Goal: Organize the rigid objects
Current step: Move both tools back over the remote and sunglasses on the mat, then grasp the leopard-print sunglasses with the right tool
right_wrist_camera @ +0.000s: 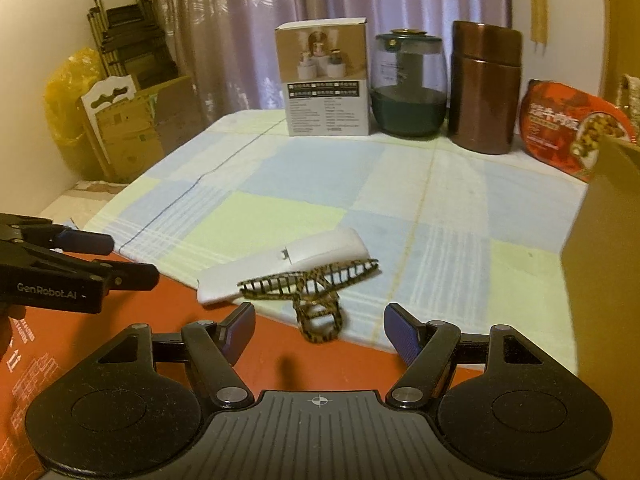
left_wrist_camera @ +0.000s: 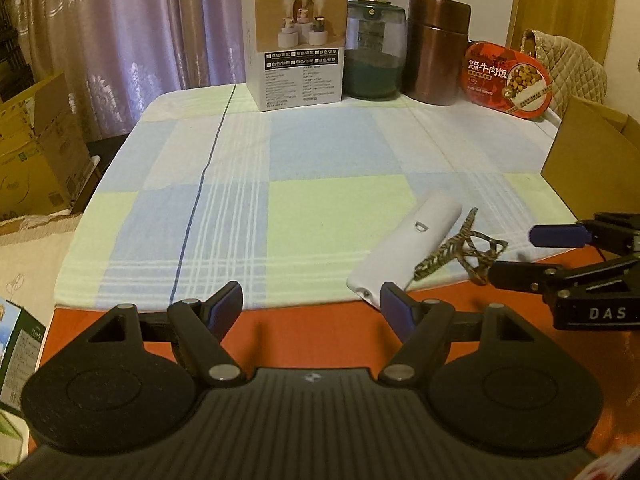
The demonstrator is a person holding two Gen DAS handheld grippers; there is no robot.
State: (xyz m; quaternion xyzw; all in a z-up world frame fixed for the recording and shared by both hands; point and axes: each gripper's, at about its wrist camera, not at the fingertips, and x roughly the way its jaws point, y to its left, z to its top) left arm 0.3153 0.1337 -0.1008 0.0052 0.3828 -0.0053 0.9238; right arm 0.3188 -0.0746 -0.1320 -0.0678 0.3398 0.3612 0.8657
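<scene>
A white oblong device (left_wrist_camera: 408,254) lies at the near edge of the checked tablecloth (left_wrist_camera: 320,152), also in the right wrist view (right_wrist_camera: 296,264). A leopard-print hair claw clip (left_wrist_camera: 464,254) lies against its right side; it also shows in the right wrist view (right_wrist_camera: 316,292). My left gripper (left_wrist_camera: 312,306) is open and empty, its right fingertip just by the device's near end. My right gripper (right_wrist_camera: 320,330) is open and empty, just short of the clip; it also shows in the left wrist view (left_wrist_camera: 516,256).
At the far edge stand a white product box (left_wrist_camera: 296,48), a glass jar (left_wrist_camera: 374,48), a copper canister (left_wrist_camera: 436,48) and a red food tin (left_wrist_camera: 508,80). A cardboard box (left_wrist_camera: 596,160) stands at the right. Cardboard boxes (left_wrist_camera: 36,152) sit left of the table.
</scene>
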